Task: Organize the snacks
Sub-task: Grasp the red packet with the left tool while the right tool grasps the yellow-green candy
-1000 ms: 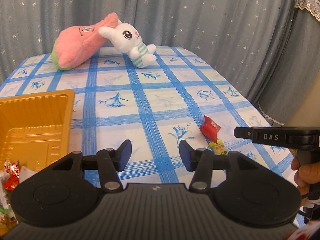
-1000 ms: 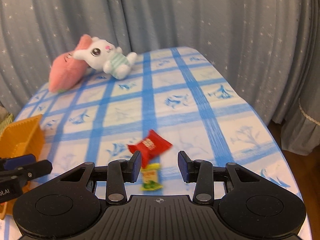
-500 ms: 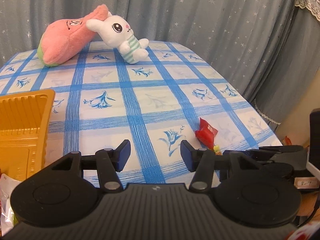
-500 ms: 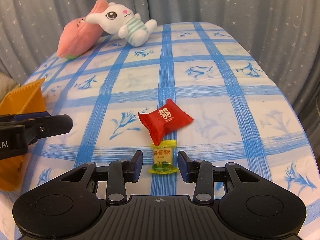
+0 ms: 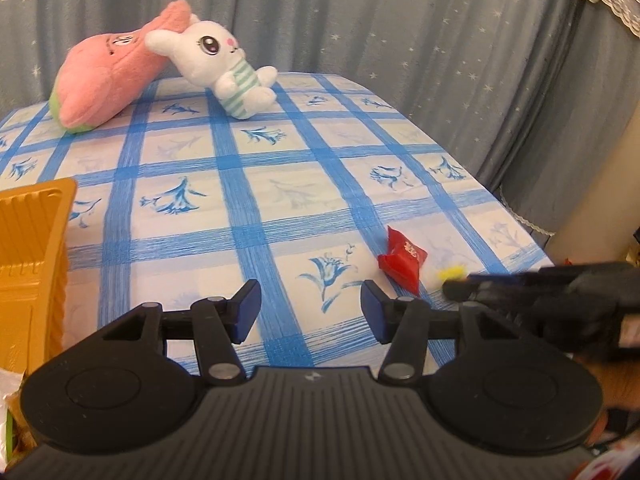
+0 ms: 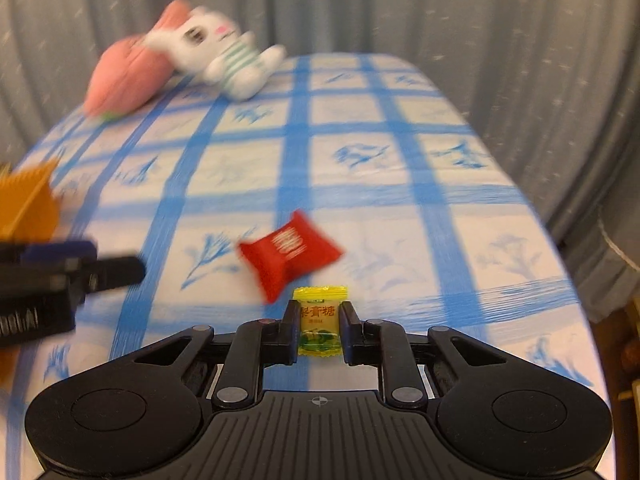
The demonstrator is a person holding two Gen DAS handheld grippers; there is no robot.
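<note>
My right gripper has just closed its jaws on the yellow candy, both pads pressing the wrapper's sides. The red snack packet lies on the checked tablecloth just ahead and slightly left of those fingertips. My left gripper stands part-open over bare cloth, nothing between its fingers, with the orange tray off to its left.

Both grippers are black: ribbed housing, round side discs, silver pivot screws, blue pads on the left gripper.
</note>
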